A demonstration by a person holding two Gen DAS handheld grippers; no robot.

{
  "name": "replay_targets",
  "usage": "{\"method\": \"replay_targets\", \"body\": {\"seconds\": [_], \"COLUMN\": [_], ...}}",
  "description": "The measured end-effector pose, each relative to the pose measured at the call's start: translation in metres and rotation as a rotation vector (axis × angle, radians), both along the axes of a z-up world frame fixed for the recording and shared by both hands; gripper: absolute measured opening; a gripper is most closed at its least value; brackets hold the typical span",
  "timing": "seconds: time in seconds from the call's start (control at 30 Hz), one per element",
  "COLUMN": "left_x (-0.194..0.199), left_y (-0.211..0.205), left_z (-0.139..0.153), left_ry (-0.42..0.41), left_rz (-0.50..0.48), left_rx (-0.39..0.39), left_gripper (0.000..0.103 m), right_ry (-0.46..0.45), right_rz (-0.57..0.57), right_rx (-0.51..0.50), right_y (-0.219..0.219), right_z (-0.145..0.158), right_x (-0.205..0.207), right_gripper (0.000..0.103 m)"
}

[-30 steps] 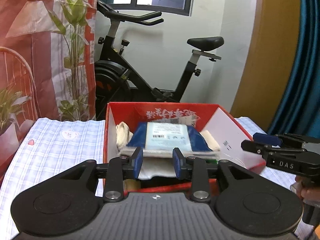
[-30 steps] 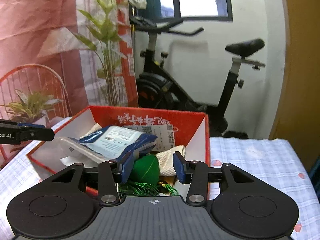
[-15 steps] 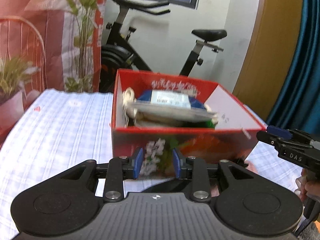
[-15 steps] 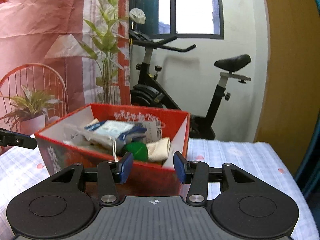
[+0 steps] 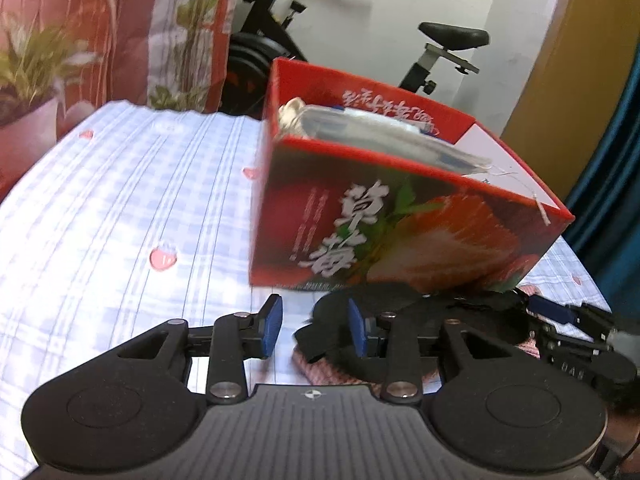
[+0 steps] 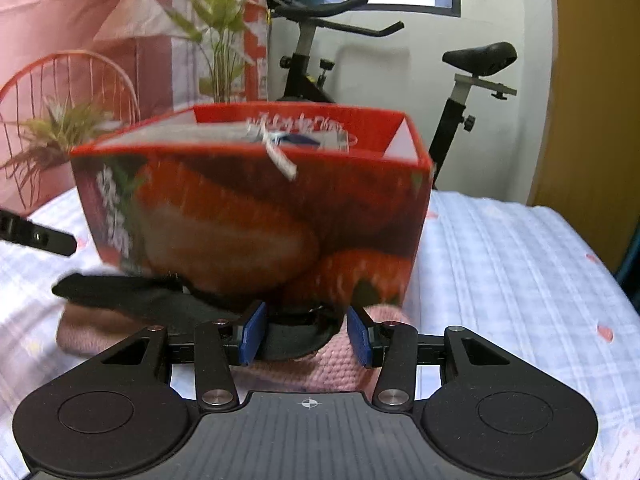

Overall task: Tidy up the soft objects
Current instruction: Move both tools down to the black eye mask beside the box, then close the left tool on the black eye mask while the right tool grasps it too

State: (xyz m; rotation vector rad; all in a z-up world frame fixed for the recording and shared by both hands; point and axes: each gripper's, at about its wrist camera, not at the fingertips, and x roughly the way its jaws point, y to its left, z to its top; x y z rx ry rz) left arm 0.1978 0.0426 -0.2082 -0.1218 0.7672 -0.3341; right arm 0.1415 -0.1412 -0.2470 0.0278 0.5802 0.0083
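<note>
Both of your grippers sit low in front of the red strawberry box (image 5: 400,232), which stands on the checked tablecloth (image 5: 120,208) with a blue-and-white packet (image 5: 384,136) and a cream cloth (image 5: 292,114) already inside it. The things left to put away lie on the cloth at the foot of the box's near wall: a black fabric piece (image 6: 160,300) draped over a pink knitted item (image 6: 320,372).

Your right gripper (image 6: 306,334) is spread, empty, and nearer the pile. The rounded end of the black piece lies directly between its blue pads (image 6: 252,334), with the pink knit just under and ahead. The black piece's long axis runs across your line of approach, trailing off to your left toward the tip of the other gripper.

Your left gripper (image 5: 316,330) is also spread and empty. The same pile lies ahead and to its right, the black edge just beside its right-hand pad (image 5: 357,330); nothing sits squarely between the pads.

Judging from this, the right gripper has the straighter reach.

Motion blur softens the box and pile in both views. You cannot tell whether the black piece is a strap, a mask or a band. The gripper bodies cover much of the pink knit, and most of the box's contents are hidden behind its near wall.
</note>
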Motion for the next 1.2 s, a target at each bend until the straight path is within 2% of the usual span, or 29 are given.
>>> {"method": "replay_targets", "body": {"seconds": [0.27, 0.43, 0.53, 0.67, 0.8, 0.83, 0.9, 0.97, 1.1, 1.2], "left_x": [-0.009, -0.013, -0.014, -0.013, -0.015, -0.016, -0.018, -0.023, -0.037, -0.049], "left_y": [0.009, 0.009, 0.004, 0.000, -0.005, -0.007, -0.010, -0.013, -0.014, -0.012], "left_z": [-0.017, -0.025, -0.027, -0.030, -0.029, -0.029, -0.026, -0.022, -0.012, -0.006], "left_ry": [0.035, 0.047, 0.043, 0.049, 0.041, 0.033, 0.005, -0.027, -0.074, -0.100], "left_rz": [0.008, 0.012, 0.007, 0.016, 0.024, 0.032, 0.046, 0.050, 0.043, 0.024], "left_rx": [-0.063, -0.123, -0.116, -0.147, -0.127, -0.114, -0.076, -0.032, -0.024, -0.038], "left_gripper": [0.050, 0.051, 0.051, 0.051, 0.050, 0.048, 0.024, 0.015, 0.011, 0.009], "right_ry": [-0.014, -0.030, -0.028, -0.029, -0.025, -0.025, -0.025, -0.023, -0.021, -0.021], "right_rz": [-0.002, -0.008, -0.001, 0.004, 0.027, 0.031, 0.039, 0.043, 0.050, 0.074], "right_rx": [0.041, 0.052, 0.031, 0.023, 0.025, 0.027, 0.032, 0.041, 0.077, 0.124], "right_y": [-0.005, -0.008, -0.007, -0.005, -0.004, -0.004, -0.005, -0.007, -0.012, -0.018], "right_z": [-0.017, -0.020, -0.018, -0.018, -0.019, -0.019, -0.019, -0.018, -0.018, -0.018], "right_x": [-0.017, -0.019, -0.018, -0.019, -0.017, -0.018, -0.017, -0.017, -0.017, -0.017], "right_gripper": [0.042, 0.043, 0.043, 0.043, 0.044, 0.044, 0.045, 0.045, 0.049, 0.055]}}
